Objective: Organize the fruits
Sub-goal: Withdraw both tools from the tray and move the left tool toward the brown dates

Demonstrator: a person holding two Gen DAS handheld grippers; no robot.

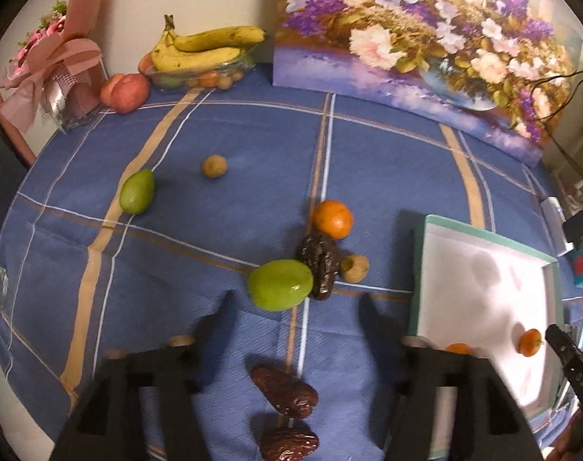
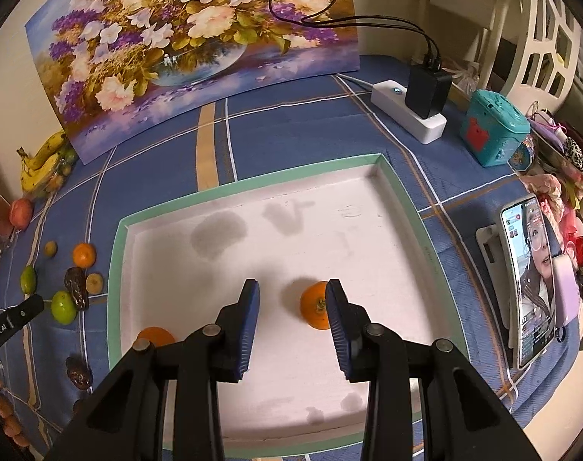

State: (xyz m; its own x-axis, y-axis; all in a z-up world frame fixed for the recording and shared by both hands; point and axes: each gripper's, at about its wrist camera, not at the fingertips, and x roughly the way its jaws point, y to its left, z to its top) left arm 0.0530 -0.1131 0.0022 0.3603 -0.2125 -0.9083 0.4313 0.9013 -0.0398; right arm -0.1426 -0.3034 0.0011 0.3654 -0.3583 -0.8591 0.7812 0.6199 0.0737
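Fruits lie scattered on the blue plaid cloth of the table (image 1: 214,253): a smooth oval green fruit (image 1: 280,284) touching a wrinkled dark date (image 1: 318,265), a round orange (image 1: 333,218) just behind, and two more dates (image 1: 285,386) nearer the camera. Left hand-held gripper (image 1: 295,307) hangs open over the cloth, nothing between its fingers. White tray (image 2: 116,253) with mint rim holds two small oranges (image 2: 315,309); right hand-held gripper (image 2: 293,299) stands apart, not clamping, one orange beside its right finger.
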